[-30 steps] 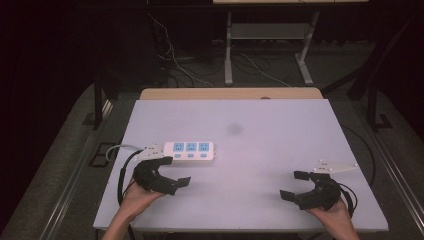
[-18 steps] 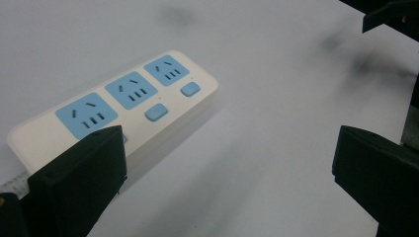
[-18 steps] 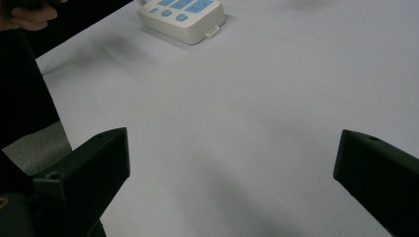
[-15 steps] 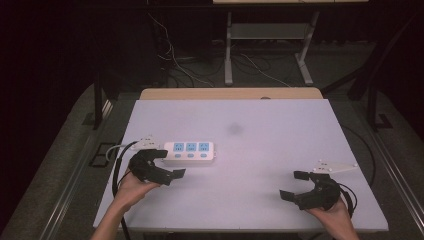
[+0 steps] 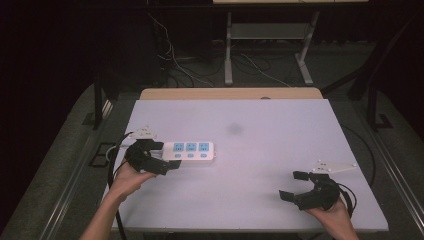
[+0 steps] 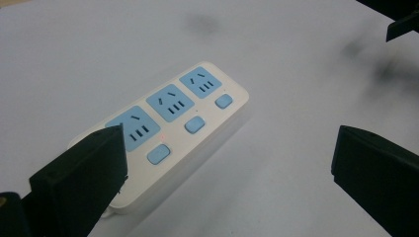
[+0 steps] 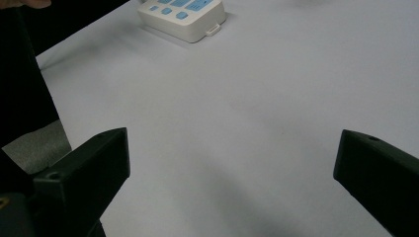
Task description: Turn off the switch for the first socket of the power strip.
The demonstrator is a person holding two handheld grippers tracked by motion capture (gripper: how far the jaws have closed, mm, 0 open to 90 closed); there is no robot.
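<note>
The white power strip (image 5: 190,152) with three blue sockets lies flat on the worktop (image 5: 260,125), at the left-centre of the high view, its long side running left to right. Over the last second the left hand-held gripper (image 5: 169,156) has moved up from the lower left of that view to the strip's left end, so the reach is nearly done and a grasp looks close. Its jaws stand wide apart and hold nothing. In the left gripper view one jaw sits over the strip's near end at lower left, close enough that I cannot tell whether it touches; the other jaw hangs over bare worktop at the right edge. The strip (image 6: 168,133) runs diagonally up the middle of that view, each socket with a blue switch (image 6: 158,154) beside it.

The right hand-held gripper (image 5: 293,184) has stayed at the lower right of the high view, well apart from the strip, jaws spread and empty above bare worktop.
</note>
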